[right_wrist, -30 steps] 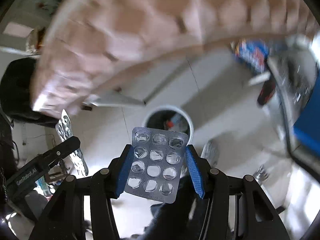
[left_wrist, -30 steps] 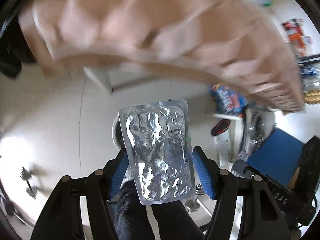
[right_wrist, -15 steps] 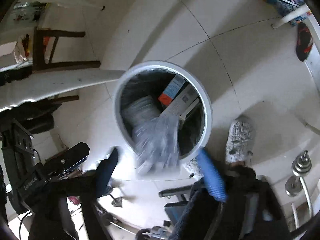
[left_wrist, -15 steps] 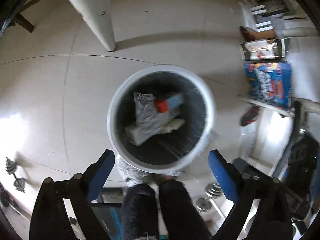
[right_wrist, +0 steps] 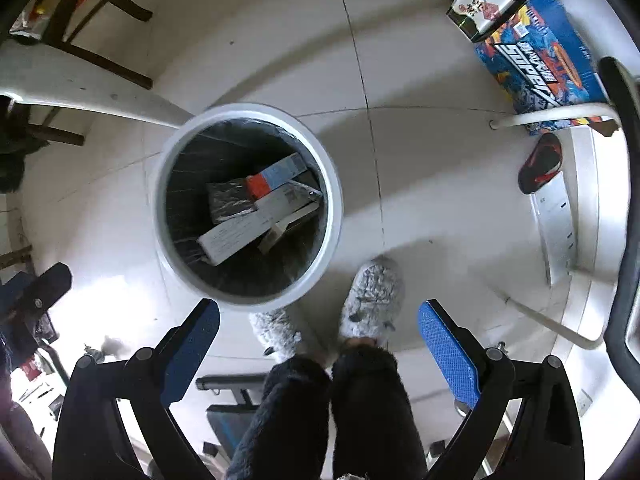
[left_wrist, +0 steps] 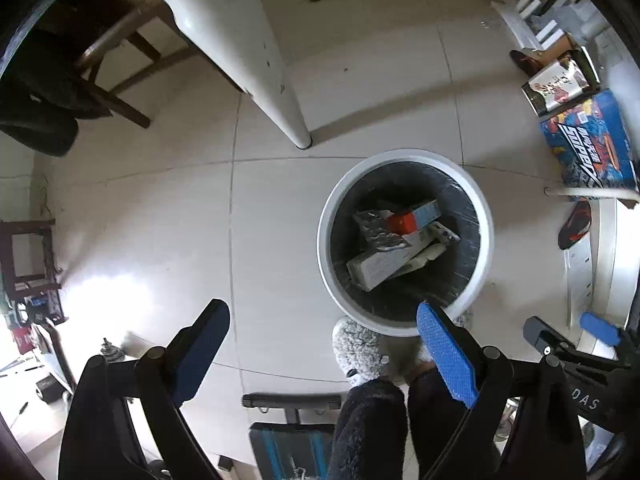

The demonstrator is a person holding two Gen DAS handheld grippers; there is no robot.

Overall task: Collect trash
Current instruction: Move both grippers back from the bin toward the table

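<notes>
A white round trash bin (left_wrist: 486, 220) with a black liner stands on the tiled floor; it also shows in the right wrist view (right_wrist: 334, 200). Inside lie a silver foil blister pack (left_wrist: 378, 232), a red and blue box (left_wrist: 416, 218) and a long white box (left_wrist: 380, 266). The same foil pack (right_wrist: 230, 200) and white box (right_wrist: 240, 236) show in the right wrist view. My left gripper (left_wrist: 324, 354) is open and empty, held above the floor in front of the bin. My right gripper (right_wrist: 320, 354) is open and empty, above the person's slippers.
A white table leg (left_wrist: 248, 48) stands just behind the bin. A wooden chair (left_wrist: 100, 64) is at the far left. A blue printed box (left_wrist: 588, 144) and a small carton (left_wrist: 558, 84) lie at the right. The person's grey slippers (right_wrist: 370, 300) stand beside the bin.
Both grippers held blister packs a second ago. They swung over the bin, opened and let the packs fall in. Both have since drawn back a little.
</notes>
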